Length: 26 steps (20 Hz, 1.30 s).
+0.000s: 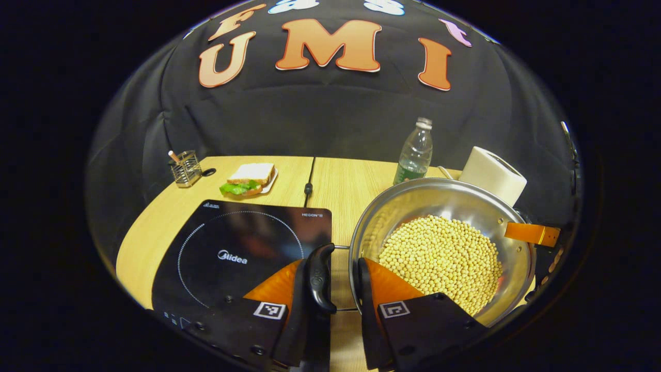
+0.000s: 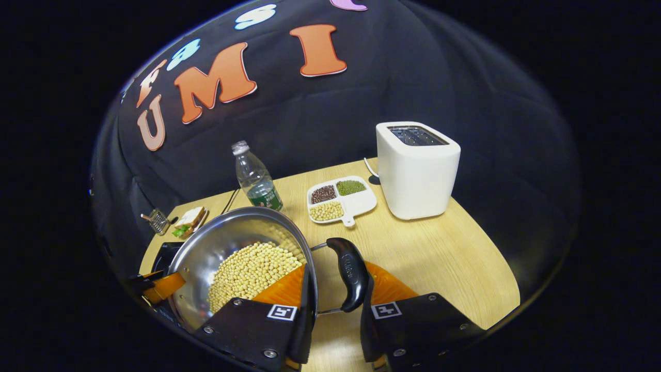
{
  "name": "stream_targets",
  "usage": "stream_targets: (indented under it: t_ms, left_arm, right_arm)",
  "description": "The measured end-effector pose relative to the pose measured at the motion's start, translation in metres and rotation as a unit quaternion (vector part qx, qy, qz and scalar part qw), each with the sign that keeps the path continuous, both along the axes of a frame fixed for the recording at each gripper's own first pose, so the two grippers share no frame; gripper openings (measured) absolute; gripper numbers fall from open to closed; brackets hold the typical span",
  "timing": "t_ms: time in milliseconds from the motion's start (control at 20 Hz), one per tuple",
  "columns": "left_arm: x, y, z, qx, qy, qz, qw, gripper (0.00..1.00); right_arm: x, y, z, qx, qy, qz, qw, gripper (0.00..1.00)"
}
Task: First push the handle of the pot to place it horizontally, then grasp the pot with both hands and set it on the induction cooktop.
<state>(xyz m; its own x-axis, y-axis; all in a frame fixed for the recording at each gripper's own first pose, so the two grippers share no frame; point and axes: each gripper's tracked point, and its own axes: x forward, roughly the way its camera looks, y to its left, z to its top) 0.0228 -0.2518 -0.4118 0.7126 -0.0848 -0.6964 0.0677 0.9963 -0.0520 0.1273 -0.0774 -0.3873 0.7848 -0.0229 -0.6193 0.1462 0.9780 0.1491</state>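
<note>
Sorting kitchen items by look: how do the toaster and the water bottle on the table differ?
The toaster is white, opaque and boxy; the water bottle is clear, slim and round. The toaster is far wider, with open slots on top, while the bottle narrows to a cap. Both stand upright on the wooden table.

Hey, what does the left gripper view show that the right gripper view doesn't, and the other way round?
Left gripper view: the induction cooktop's glass face with its ring marking, and a black cable crossing the table.
Right gripper view: a divided tray of beans, and the toaster's top slots.
Both: the pot of soybeans, the water bottle, the sandwich.
</note>
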Motion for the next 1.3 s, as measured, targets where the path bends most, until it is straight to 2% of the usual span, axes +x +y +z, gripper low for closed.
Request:
stream_targets:
  t_ms: [50, 100, 250, 300, 350, 400, 600, 800, 950, 1150, 1200, 1300]
  left_arm:
    - [0.001, 0.006, 0.010, 0.000, -0.005, 0.000, 1.000, 0.52]
    - [0.004, 0.012, 0.019, -0.001, -0.011, 0.001, 1.000, 0.54]
    - [0.010, 0.036, 0.050, 0.001, -0.032, 0.004, 0.999, 0.50]
    - [0.009, 0.044, 0.060, 0.002, -0.038, 0.006, 0.999, 0.49]
    - [0.010, 0.052, 0.068, 0.001, -0.041, 0.009, 0.999, 0.52]
    - [0.010, 0.062, 0.075, 0.000, -0.043, 0.012, 0.999, 0.52]
    - [0.013, 0.103, 0.095, 0.002, -0.052, 0.026, 0.998, 0.52]
    - [0.011, 0.143, 0.106, 0.001, -0.048, 0.040, 0.998, 0.49]
    - [0.009, 0.175, 0.109, 0.005, -0.052, 0.047, 0.997, 0.52]
    - [0.006, 0.212, 0.103, 0.004, -0.040, 0.061, 0.997, 0.54]
    - [0.006, 0.220, 0.102, 0.006, -0.038, 0.063, 0.997, 0.49]
    - [0.003, 0.240, 0.095, 0.010, -0.032, 0.067, 0.997, 0.52]
  right_arm:
    - [-0.001, 0.006, 0.008, 0.004, -0.007, -0.002, 1.000, 0.33]
    - [-0.001, 0.012, 0.019, 0.006, -0.013, -0.001, 1.000, 0.38]
    - [-0.001, 0.035, 0.046, 0.008, -0.030, 0.006, 0.999, 0.38]
    - [0.000, 0.044, 0.055, 0.008, -0.036, 0.010, 0.999, 0.33]
    - [0.000, 0.052, 0.062, 0.008, -0.040, 0.013, 0.999, 0.33]
    - [-0.002, 0.061, 0.071, 0.008, -0.044, 0.017, 0.999, 0.38]
    - [-0.001, 0.101, 0.089, 0.015, -0.057, 0.030, 0.998, 0.38]
    - [-0.002, 0.141, 0.098, 0.021, -0.059, 0.039, 0.997, 0.38]
    - [-0.001, 0.172, 0.101, 0.020, -0.062, 0.050, 0.997, 0.38]
    - [0.000, 0.210, 0.090, 0.026, -0.053, 0.064, 0.996, 0.38]
    - [0.001, 0.220, 0.086, 0.027, -0.052, 0.066, 0.996, 0.38]
    - [0.001, 0.237, 0.078, 0.030, -0.046, 0.071, 0.996, 0.38]
